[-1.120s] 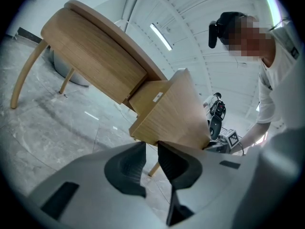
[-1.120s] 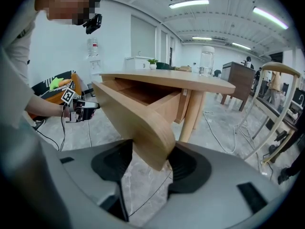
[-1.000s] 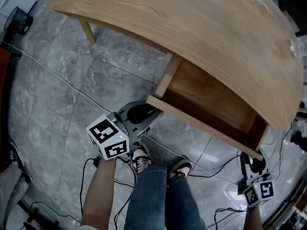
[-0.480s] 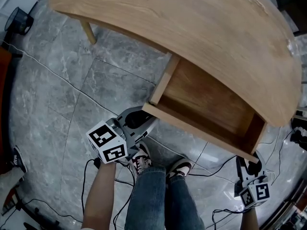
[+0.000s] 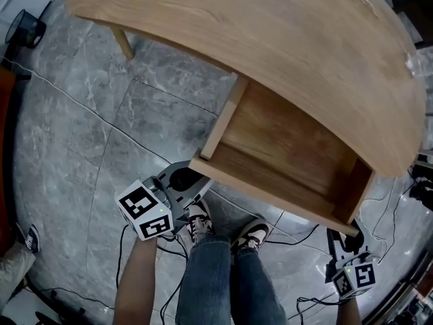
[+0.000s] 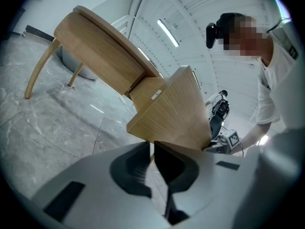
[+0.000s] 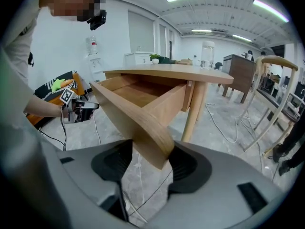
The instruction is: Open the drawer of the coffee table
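The wooden coffee table (image 5: 257,39) fills the top of the head view, and its drawer (image 5: 284,147) stands pulled well out toward me, empty inside. My left gripper (image 5: 186,178) sits at the left end of the drawer front (image 5: 270,195). Its jaws are closing to a narrow slit (image 6: 152,149) with only a thin bottom edge of the drawer front (image 6: 171,109) at their tips. My right gripper (image 5: 348,239) holds the right end. In the right gripper view its wide-set jaws (image 7: 150,159) clamp the thick corner of the drawer front (image 7: 128,113).
My legs and shoes (image 5: 196,225) stand right below the drawer, on grey tiles. Cables (image 5: 298,229) trail over the floor by the right gripper. A table leg (image 5: 123,44) is at the far left, and a wooden chair (image 7: 271,104) stands off to the right.
The drawer has slid further out toward me. Both grippers have moved back with its front corners, down the head view.
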`<state>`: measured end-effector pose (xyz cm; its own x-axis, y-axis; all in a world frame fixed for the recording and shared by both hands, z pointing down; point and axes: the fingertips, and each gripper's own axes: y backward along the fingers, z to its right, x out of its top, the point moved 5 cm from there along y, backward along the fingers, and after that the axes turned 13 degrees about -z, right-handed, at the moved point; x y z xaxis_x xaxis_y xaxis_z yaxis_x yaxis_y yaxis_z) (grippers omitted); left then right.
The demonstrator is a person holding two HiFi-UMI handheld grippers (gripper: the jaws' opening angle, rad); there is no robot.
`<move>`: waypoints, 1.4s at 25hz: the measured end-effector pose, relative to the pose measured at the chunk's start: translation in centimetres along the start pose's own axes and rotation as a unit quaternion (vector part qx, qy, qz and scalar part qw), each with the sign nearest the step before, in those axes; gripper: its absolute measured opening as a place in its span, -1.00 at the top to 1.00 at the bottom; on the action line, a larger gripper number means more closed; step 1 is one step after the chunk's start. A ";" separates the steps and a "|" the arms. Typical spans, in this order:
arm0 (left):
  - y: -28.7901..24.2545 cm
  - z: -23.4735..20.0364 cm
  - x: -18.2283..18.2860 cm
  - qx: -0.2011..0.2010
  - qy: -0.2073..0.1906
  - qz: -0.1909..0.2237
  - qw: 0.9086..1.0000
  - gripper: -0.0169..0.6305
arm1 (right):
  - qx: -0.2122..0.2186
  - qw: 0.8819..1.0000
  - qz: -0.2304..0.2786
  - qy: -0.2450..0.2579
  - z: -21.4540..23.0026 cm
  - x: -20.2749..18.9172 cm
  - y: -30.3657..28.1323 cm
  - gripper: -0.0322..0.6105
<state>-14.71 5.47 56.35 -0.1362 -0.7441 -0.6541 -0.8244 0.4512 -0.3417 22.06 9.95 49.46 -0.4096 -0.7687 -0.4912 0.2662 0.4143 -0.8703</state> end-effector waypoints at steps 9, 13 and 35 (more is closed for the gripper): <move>0.3 3.2 -0.5 -0.063 0.040 0.014 0.997 0.97 | -0.006 0.999 0.000 -0.054 -1.0 -2.3 -0.5 0.20; 2.0 3.4 -1.1 -0.031 0.036 -0.051 0.998 0.97 | -0.006 0.998 -0.009 -0.059 -1.3 -2.4 -0.8 0.20; 8.4 20.9 23.3 0.079 -0.054 -0.017 0.995 0.97 | -0.041 0.967 0.145 -0.204 -1.9 9.9 18.6 0.49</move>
<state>-13.38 2.18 24.14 -0.0427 -0.7061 -0.7068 -0.7294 0.5055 -0.4610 21.30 10.94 28.34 0.0551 -0.7359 -0.6749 0.2422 0.6656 -0.7060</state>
